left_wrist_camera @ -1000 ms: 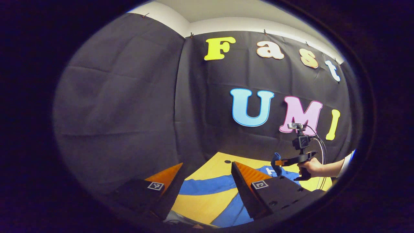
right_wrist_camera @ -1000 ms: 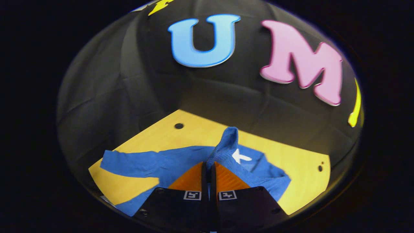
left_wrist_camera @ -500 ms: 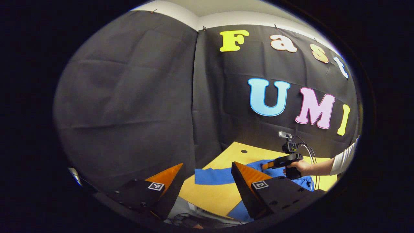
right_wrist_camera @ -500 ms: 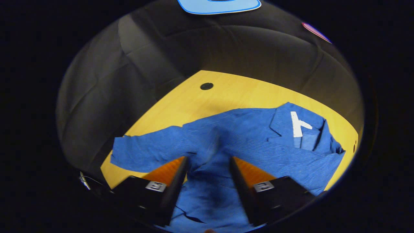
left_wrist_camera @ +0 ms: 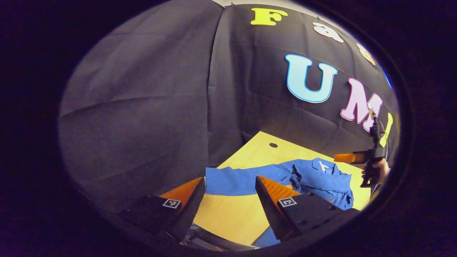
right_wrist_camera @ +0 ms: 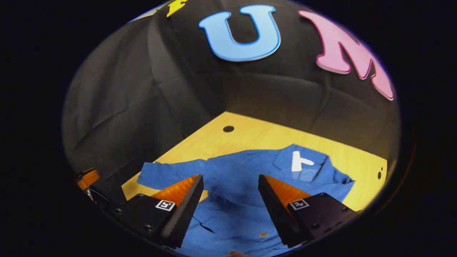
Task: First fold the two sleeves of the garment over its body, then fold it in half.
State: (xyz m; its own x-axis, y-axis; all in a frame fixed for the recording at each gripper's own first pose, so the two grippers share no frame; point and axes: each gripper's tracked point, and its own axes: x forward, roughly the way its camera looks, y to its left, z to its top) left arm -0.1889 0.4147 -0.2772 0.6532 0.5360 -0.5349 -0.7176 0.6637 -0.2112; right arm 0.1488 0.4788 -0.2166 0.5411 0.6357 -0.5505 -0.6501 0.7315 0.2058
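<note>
Both tools, right (right_wrist_camera: 228,185) and left (left_wrist_camera: 228,187), spread wide and hold nothing. We see the blue shirt (right_wrist_camera: 250,171) flat on the wooden surface (right_wrist_camera: 250,137): one sleeve lies across its body; the other sleeve (left_wrist_camera: 232,180) remains outstretched, halving pending.

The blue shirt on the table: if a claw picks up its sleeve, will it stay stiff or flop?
Probably flop: the blue shirt lies wrinkled and bunched on the table. Its outstretched sleeve looks thin, so likely light. It may drag the body along.
</note>
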